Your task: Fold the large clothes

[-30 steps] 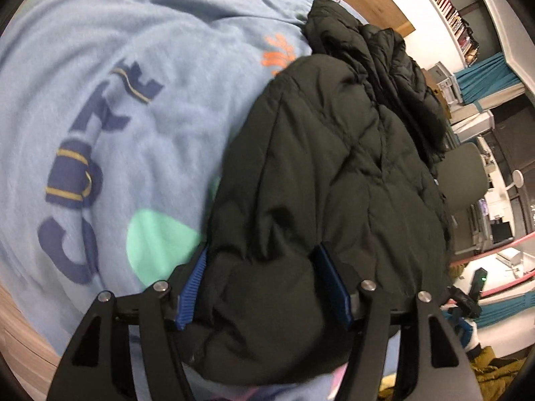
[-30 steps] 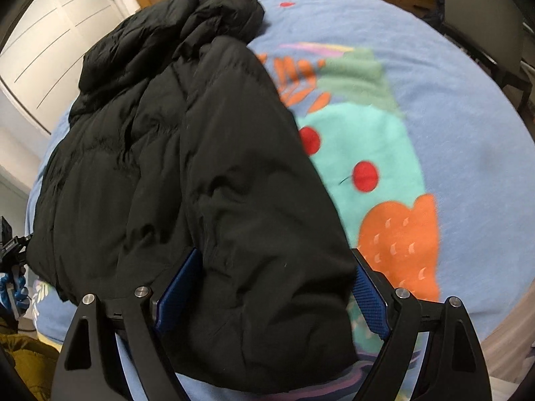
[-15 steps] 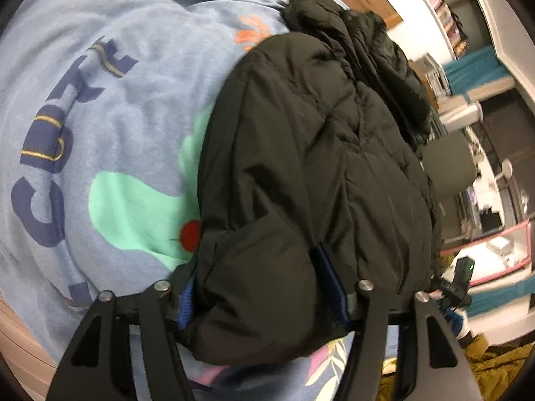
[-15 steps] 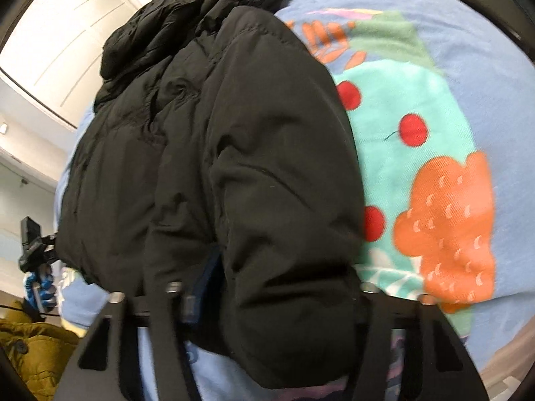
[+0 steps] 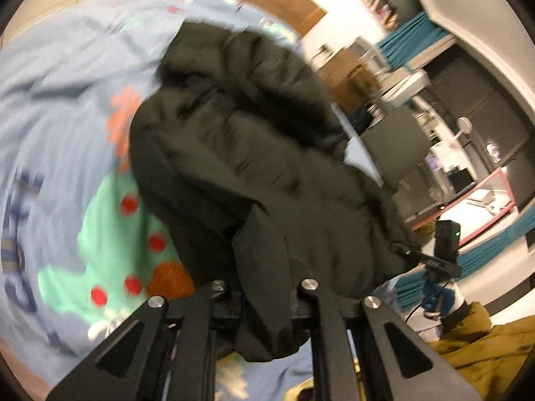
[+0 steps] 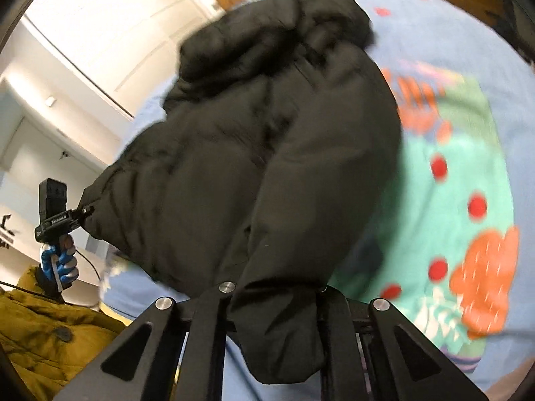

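A black puffer jacket lies on the blue printed bedspread with its near edge raised off the bed. My left gripper is closing its jaws on that edge, and the fabric bunches between them and hangs over the fingers. In the right wrist view the jacket fills the middle. My right gripper is closing its jaws on another part of the same edge. Each view shows the other gripper biting the jacket's far corner: the right gripper, and the left gripper held by a blue-gloved hand.
A mustard coat lies beside the bed, also seen as the mustard coat at lower left. A grey chair and cluttered desks stand past the bed's right side. White wardrobe doors are on the other side, and a wooden headboard at the far end.
Both grippers went from wide open around the jacket's near edge to closed on it, and they rose, pulling that edge up off the bedspread.
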### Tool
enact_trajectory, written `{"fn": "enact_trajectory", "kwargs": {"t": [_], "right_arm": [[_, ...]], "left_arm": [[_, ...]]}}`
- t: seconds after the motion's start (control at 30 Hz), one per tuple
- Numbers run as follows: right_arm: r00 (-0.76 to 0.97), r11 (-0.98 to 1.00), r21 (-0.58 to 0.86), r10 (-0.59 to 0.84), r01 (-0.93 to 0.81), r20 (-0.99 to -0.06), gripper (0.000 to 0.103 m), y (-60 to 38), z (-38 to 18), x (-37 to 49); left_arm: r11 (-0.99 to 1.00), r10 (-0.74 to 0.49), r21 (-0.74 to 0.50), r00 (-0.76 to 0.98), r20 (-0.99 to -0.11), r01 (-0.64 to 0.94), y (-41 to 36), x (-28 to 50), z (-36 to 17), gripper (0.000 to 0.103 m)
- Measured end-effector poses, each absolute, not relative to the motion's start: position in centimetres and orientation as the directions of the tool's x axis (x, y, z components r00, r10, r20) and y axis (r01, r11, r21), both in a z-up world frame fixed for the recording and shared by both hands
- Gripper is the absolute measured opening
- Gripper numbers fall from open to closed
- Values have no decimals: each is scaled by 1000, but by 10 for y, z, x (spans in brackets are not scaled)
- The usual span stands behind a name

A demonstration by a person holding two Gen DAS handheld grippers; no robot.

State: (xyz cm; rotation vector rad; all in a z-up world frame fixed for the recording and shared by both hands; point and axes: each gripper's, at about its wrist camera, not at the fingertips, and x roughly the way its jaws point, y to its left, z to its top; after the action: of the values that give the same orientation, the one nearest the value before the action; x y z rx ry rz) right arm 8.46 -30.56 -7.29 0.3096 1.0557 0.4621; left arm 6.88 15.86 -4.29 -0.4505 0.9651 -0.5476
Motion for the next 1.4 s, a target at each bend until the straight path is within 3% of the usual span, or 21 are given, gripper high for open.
{"fn": "enact_trajectory", "kwargs": {"t": [0.47, 0.73, 1.03, 1.23, 1.4], "right_arm": [[668, 842, 496, 495, -212, -556, 12, -352, 79, 198], [750, 816, 576, 413, -54, -516, 12, -390, 101, 307], [756, 793, 590, 290, 154, -587, 12, -406, 44, 467], [707, 806, 531, 214, 263, -674, 12, -409, -24, 554], [662, 793, 529, 226, 301, -715, 11, -405, -86, 590]], "left_arm": [[708, -625, -660, 659, -418, 252, 199, 203, 98, 11], [742, -540, -651, 718, -440, 158, 212, 326, 122, 11], [854, -367, -521, 722, -587, 10, 193, 504, 70, 11], [886, -284, -456, 684, -672, -80, 188, 596, -12, 15], [863, -324, -491, 615, -718, -118, 183, 634, -94, 16]]}}
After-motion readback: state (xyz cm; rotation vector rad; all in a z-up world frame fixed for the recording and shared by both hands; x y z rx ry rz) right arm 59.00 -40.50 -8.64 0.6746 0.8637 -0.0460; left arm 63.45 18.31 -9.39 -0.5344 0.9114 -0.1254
